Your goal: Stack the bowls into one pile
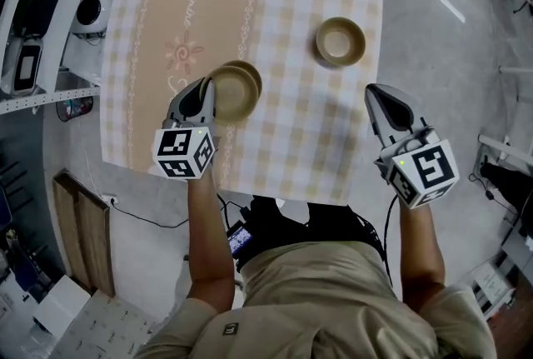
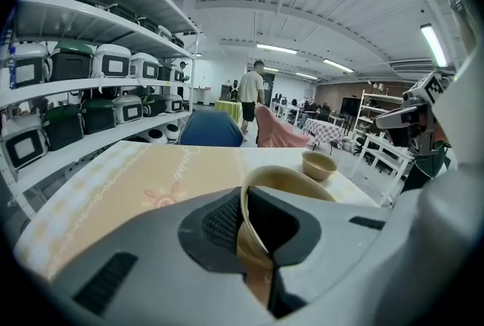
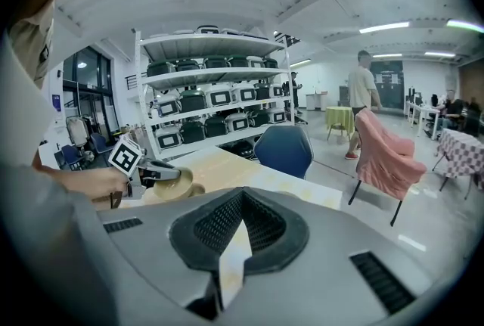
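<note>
Three tan bowls are on the checked tablecloth (image 1: 291,141). My left gripper (image 1: 208,92) is shut on the near rim of one bowl (image 1: 235,95), which tilts in the jaws in the left gripper view (image 2: 261,241). This held bowl (image 2: 283,184) sits over a second bowl whose rim (image 1: 253,74) shows just behind it; I cannot tell whether they touch. The third bowl (image 1: 340,41) (image 2: 319,164) stands alone at the far right of the table. My right gripper (image 1: 379,102) (image 3: 231,256) hovers shut over the table's right side, with nothing in it, near of the lone bowl.
Shelves of rice cookers (image 2: 83,75) run along the table's left side. A blue chair (image 2: 212,128) stands at the far edge, with a pink-draped chair (image 3: 386,158) and a standing person (image 2: 249,94) beyond. The right table edge (image 1: 376,82) is close to my right gripper.
</note>
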The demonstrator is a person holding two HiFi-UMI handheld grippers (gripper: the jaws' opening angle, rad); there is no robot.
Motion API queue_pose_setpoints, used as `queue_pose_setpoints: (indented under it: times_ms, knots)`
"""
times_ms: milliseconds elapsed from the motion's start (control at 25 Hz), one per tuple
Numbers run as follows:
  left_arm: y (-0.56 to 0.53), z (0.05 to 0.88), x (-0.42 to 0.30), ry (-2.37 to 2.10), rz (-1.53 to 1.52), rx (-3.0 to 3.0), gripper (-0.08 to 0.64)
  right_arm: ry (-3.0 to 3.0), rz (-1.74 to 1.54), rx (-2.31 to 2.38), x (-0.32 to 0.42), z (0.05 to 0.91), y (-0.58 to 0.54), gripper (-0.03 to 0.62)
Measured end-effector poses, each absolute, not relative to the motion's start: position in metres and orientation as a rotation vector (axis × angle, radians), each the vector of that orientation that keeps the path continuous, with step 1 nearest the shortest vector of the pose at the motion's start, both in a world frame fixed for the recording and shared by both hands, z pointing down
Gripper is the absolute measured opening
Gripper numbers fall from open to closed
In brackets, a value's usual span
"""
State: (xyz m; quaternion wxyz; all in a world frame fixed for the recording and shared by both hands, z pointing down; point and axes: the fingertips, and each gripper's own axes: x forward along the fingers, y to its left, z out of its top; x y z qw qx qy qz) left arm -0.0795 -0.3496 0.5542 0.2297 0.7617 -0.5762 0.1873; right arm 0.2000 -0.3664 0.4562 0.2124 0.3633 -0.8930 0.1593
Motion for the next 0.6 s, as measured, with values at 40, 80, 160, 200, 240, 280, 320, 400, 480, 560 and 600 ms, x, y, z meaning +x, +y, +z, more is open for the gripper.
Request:
queue_pose_setpoints:
  times_ms: [40, 80, 160, 200, 240, 280, 320, 400, 480, 560, 600]
  knots:
    - [-0.351, 0.556, -0.078, -1.587, 0.524, 2.093, 0.026, -2.477, 0.445, 1.009, 0.202, 0.458, -0.368, 0.003]
    - [-0.352, 0.559, -0.077, -1.59, 0.531, 2.091, 0.026, -2.473, 0.448, 1.01, 0.205, 0.461, -0.37, 0.003]
    - [-0.355, 0.562, -0.075, -1.595, 0.545, 2.088, 0.026, -2.467, 0.454, 1.013, 0.209, 0.466, -0.375, 0.003]
    - [-0.356, 0.564, -0.074, -1.597, 0.554, 2.089, 0.026, -2.466, 0.459, 1.017, 0.21, 0.469, -0.378, 0.003]
    - [-0.358, 0.565, -0.073, -1.599, 0.564, 2.089, 0.026, -2.466, 0.466, 1.022, 0.212, 0.471, -0.381, 0.003]
    - [-0.359, 0.567, -0.072, -1.601, 0.576, 2.089, 0.026, -2.462, 0.468, 1.026, 0.213, 0.474, -0.384, 0.003]
    - [-0.36, 0.569, -0.071, -1.602, 0.588, 2.088, 0.026, -2.45, 0.463, 1.028, 0.216, 0.478, -0.387, 0.003]
    - [-0.36, 0.573, -0.069, -1.603, 0.614, 2.084, 0.026, -2.42, 0.445, 1.032, 0.223, 0.487, -0.394, 0.003]
    - [-0.359, 0.577, -0.067, -1.605, 0.642, 2.081, 0.026, -2.4, 0.431, 1.046, 0.229, 0.495, -0.403, 0.003]
    - [-0.359, 0.58, -0.067, -1.615, 0.668, 2.078, 0.028, -2.384, 0.418, 1.062, 0.234, 0.503, -0.413, 0.003]
    - [-0.359, 0.581, -0.067, -1.622, 0.679, 2.077, 0.028, -2.375, 0.411, 1.071, 0.237, 0.507, -0.419, 0.003]
